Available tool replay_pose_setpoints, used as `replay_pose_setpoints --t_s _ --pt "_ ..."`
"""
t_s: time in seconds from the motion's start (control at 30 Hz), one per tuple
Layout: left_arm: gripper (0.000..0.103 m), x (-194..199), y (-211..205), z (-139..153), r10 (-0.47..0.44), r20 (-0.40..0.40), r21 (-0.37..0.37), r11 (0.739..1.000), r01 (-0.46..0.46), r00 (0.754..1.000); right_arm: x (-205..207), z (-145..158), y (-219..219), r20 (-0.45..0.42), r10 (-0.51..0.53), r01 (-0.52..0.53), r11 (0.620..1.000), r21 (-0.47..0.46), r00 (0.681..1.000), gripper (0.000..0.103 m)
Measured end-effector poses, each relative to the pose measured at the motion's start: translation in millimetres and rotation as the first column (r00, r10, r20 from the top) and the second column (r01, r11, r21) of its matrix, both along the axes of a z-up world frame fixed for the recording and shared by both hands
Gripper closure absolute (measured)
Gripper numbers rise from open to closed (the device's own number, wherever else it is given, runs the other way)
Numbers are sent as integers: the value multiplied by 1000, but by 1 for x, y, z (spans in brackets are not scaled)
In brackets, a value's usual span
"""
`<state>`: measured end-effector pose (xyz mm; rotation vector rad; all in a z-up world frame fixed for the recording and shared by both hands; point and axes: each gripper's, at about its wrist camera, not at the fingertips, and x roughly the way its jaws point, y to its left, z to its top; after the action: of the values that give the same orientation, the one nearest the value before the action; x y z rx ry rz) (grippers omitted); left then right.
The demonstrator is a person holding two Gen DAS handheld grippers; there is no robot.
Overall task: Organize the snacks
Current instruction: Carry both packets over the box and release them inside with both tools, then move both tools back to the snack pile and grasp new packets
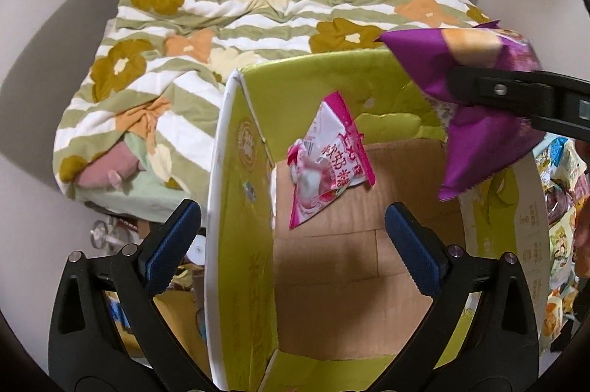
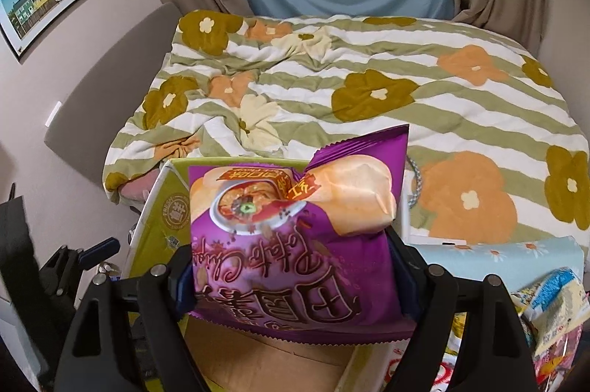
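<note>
The cardboard box [image 1: 354, 244] stands open-topped with bare floor inside; its raised yellow-green flap [image 1: 236, 207] walls the left side, and the purple chip bag [image 1: 479, 119] overhangs its right edge.

Support: bed [image 2: 497, 119], under a rumpled quilt [image 1: 228, 34] with green-white stripes and flowers.
At near edge: open green cardboard box [image 1: 239, 207].
Right of box: heap of snack packets [image 2: 553, 311].

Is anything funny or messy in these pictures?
Yes. A pink candy packet hangs tilted in the air over the open cardboard box, not resting on anything, just beyond the wide-open left tongs. The right tongs hold a purple chip bag upside down, with its printing inverted.
</note>
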<state>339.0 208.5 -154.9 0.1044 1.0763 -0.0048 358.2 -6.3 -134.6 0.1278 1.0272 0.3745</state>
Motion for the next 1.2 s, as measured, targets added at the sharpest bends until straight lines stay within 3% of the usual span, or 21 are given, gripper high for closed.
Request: replay_pose_setpoints --t_s 0.1,0.23,0.5,0.77,1.2 --pt "2 -3 3 -1 12 -11 0 1000 -12 1000 6 -12 5 -21 0 0 1000 -10 1000 19" --pt "2 -12 9 -1 30 -13 -22 999 -30 999 2 -16 6 7 -41 41 999 -20 999 0" --pt "2 -27 12 8 43 1 -29 999 -43 999 -12 -8 0 11 -37 37 999 -19 999 0" --pt "2 -48 9 54 19 96 -18 1000 -17 995 -48 43 -11 102 -52 53 999 -11 993 0" --pt "2 -114 -57 97 -99 189 -40 993 109 977 -145 100 -65 205 -161 172 984 -37 966 0"
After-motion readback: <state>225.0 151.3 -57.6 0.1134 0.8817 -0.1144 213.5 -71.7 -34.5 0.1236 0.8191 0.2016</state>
